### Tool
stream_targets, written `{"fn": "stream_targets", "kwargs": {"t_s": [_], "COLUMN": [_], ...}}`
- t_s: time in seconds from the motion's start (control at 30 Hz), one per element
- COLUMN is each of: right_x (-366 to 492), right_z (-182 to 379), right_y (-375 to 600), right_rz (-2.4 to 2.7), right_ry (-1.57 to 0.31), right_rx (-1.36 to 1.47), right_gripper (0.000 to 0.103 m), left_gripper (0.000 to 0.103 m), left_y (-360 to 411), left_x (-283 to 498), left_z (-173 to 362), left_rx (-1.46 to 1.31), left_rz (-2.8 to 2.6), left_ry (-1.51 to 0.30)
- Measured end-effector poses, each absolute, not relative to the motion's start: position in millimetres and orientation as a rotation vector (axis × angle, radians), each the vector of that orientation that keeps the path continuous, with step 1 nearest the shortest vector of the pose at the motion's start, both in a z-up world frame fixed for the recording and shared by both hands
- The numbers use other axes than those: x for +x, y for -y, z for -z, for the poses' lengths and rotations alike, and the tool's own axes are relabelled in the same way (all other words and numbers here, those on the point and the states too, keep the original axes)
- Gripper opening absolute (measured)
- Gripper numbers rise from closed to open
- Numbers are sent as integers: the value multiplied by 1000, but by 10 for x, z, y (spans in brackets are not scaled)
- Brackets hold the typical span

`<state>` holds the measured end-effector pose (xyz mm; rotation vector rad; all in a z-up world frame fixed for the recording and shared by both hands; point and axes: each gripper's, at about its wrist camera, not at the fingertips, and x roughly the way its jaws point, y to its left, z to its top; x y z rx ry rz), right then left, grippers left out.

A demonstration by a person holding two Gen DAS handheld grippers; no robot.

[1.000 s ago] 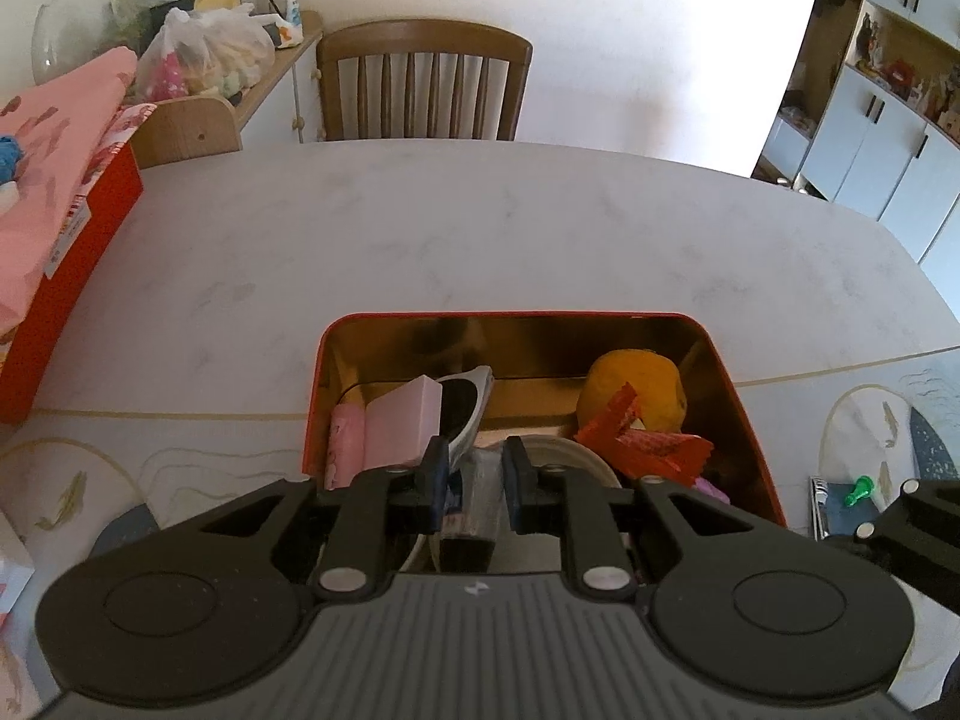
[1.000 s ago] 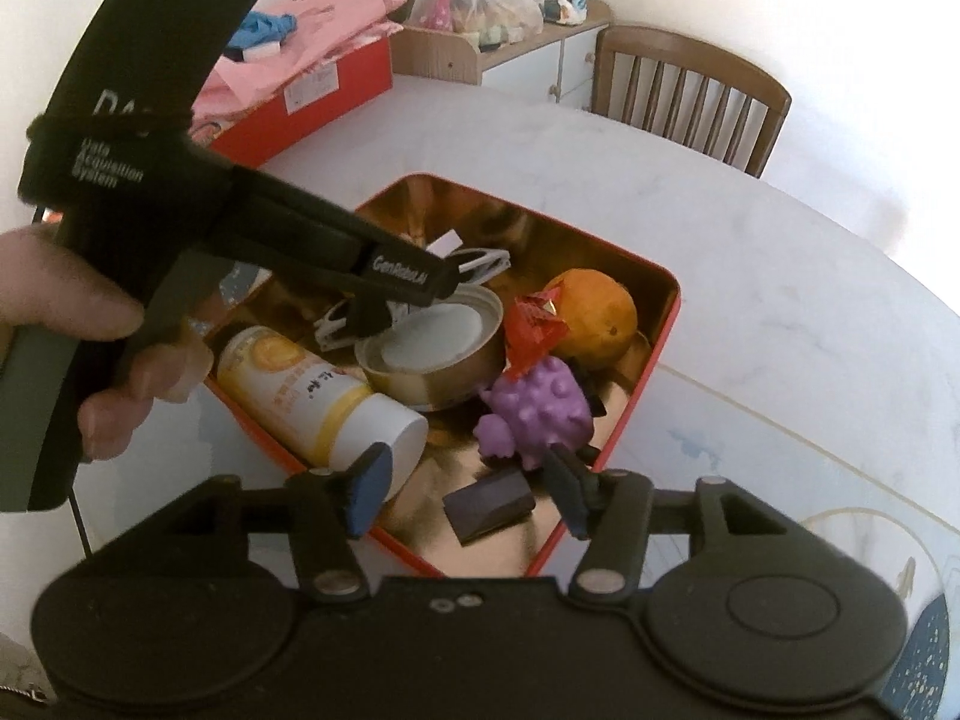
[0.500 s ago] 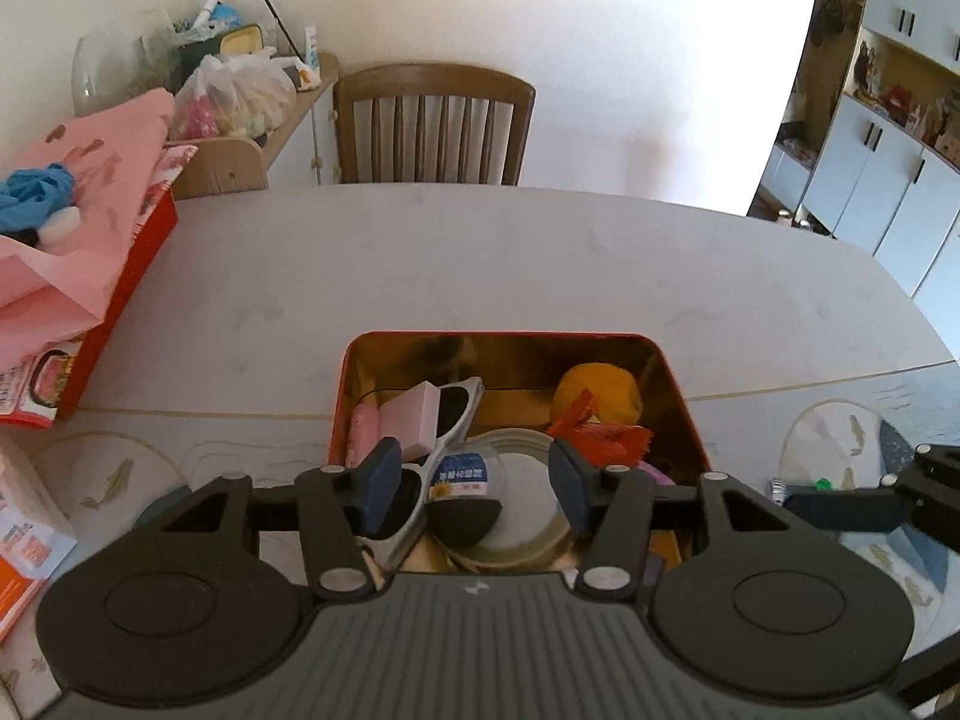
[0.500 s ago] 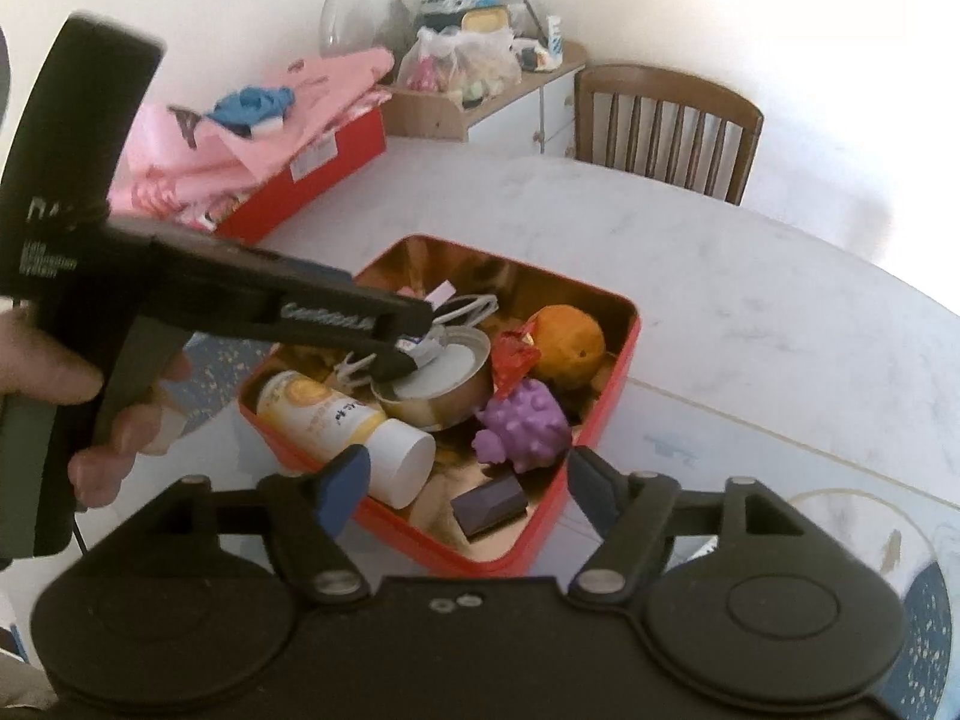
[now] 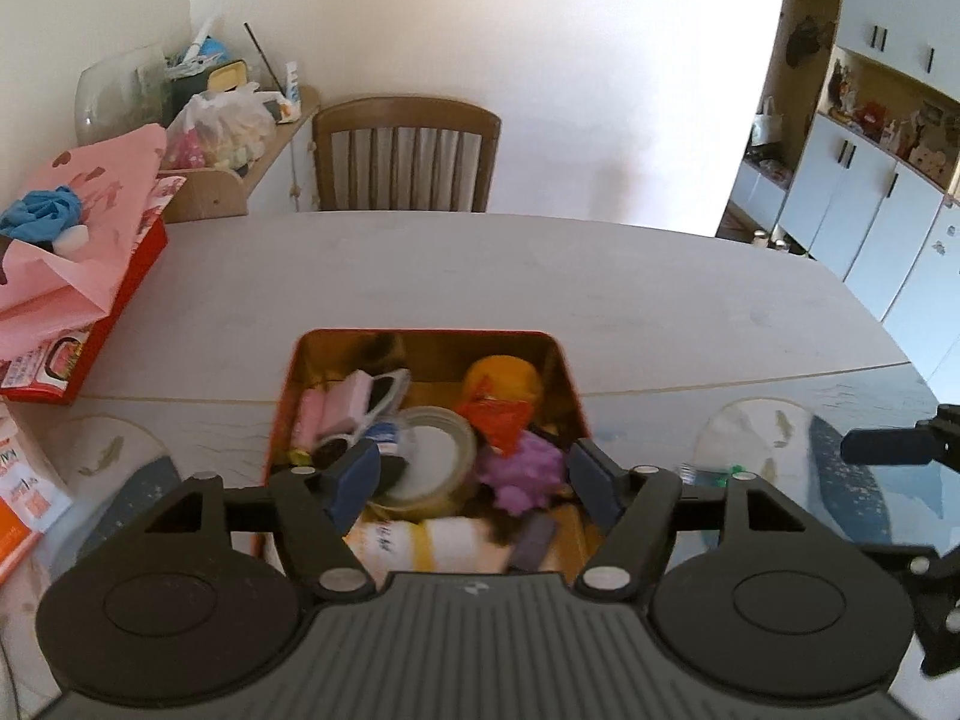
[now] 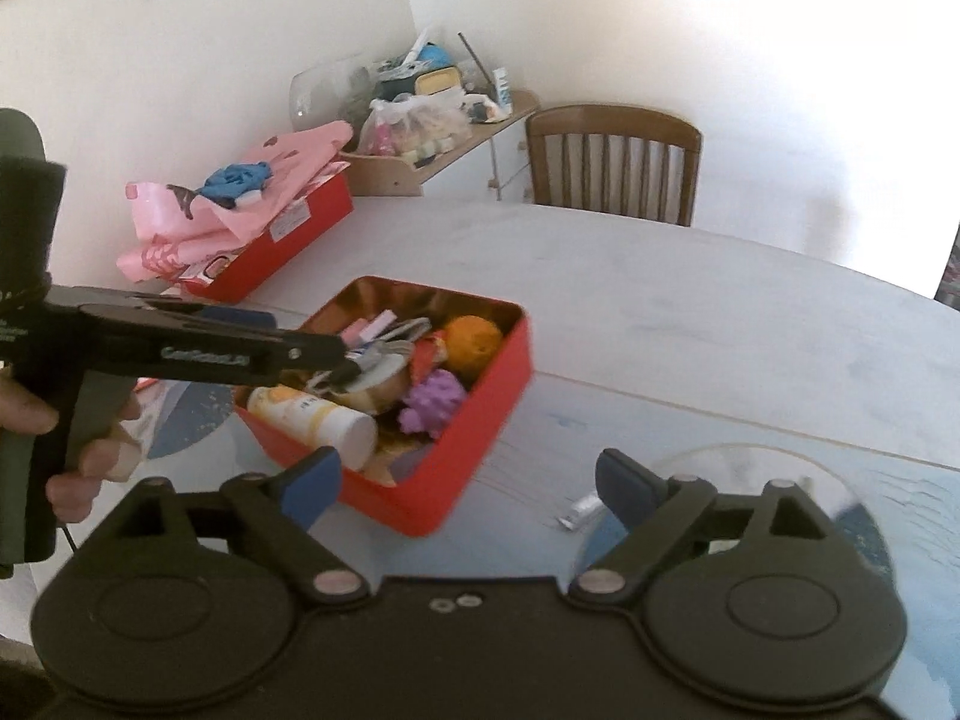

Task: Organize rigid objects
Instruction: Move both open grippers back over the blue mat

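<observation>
A red tin with a gold inside holds an orange ball, a purple spiky toy, a round metal tin, sunglasses, a pink block, a red wrapper and a white-and-yellow bottle. My left gripper hovers above the tin's near end. Its jaws are opening and nothing is gripped between them. My right gripper hangs over the tin's near corner, its jaws also opening and empty. A hand holds the left gripper at the left of the right wrist view.
A red box under a pink bag sits at the table's left edge, with orange-and-white packets nearer. A wooden chair and a cluttered shelf stand behind. A small tube lies right of the tin. White cupboards stand at the right.
Both grippers have drawn back and up from the tin, which looks smaller. The left jaws, nearly shut inside the tin before, have spread apart. The right jaws have widened too.
</observation>
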<state>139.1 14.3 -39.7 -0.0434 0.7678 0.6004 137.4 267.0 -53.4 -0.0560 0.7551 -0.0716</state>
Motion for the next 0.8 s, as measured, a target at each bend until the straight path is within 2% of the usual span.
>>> {"fn": "stream_targets", "kwargs": {"t_s": [0.13,0.47,0.8], "right_x": [1395,1508,1680], "right_z": [413,592,878], "right_y": [117,588,765], "right_rz": [-584,-594,-672], "right_ry": [-766,-790,-814], "right_rx": [-48,-134,-281], "right_gripper": [100,101,100], "left_gripper": [83,84,84], "left_y": [-2461,-1837,-1202], "left_x": [1278,1187,1288], "left_z": [537,649,1015], "left_rx": [-56,-43,-40], "left_rz": [77,95,160], "left_ry": [-738,-716,-797]}}
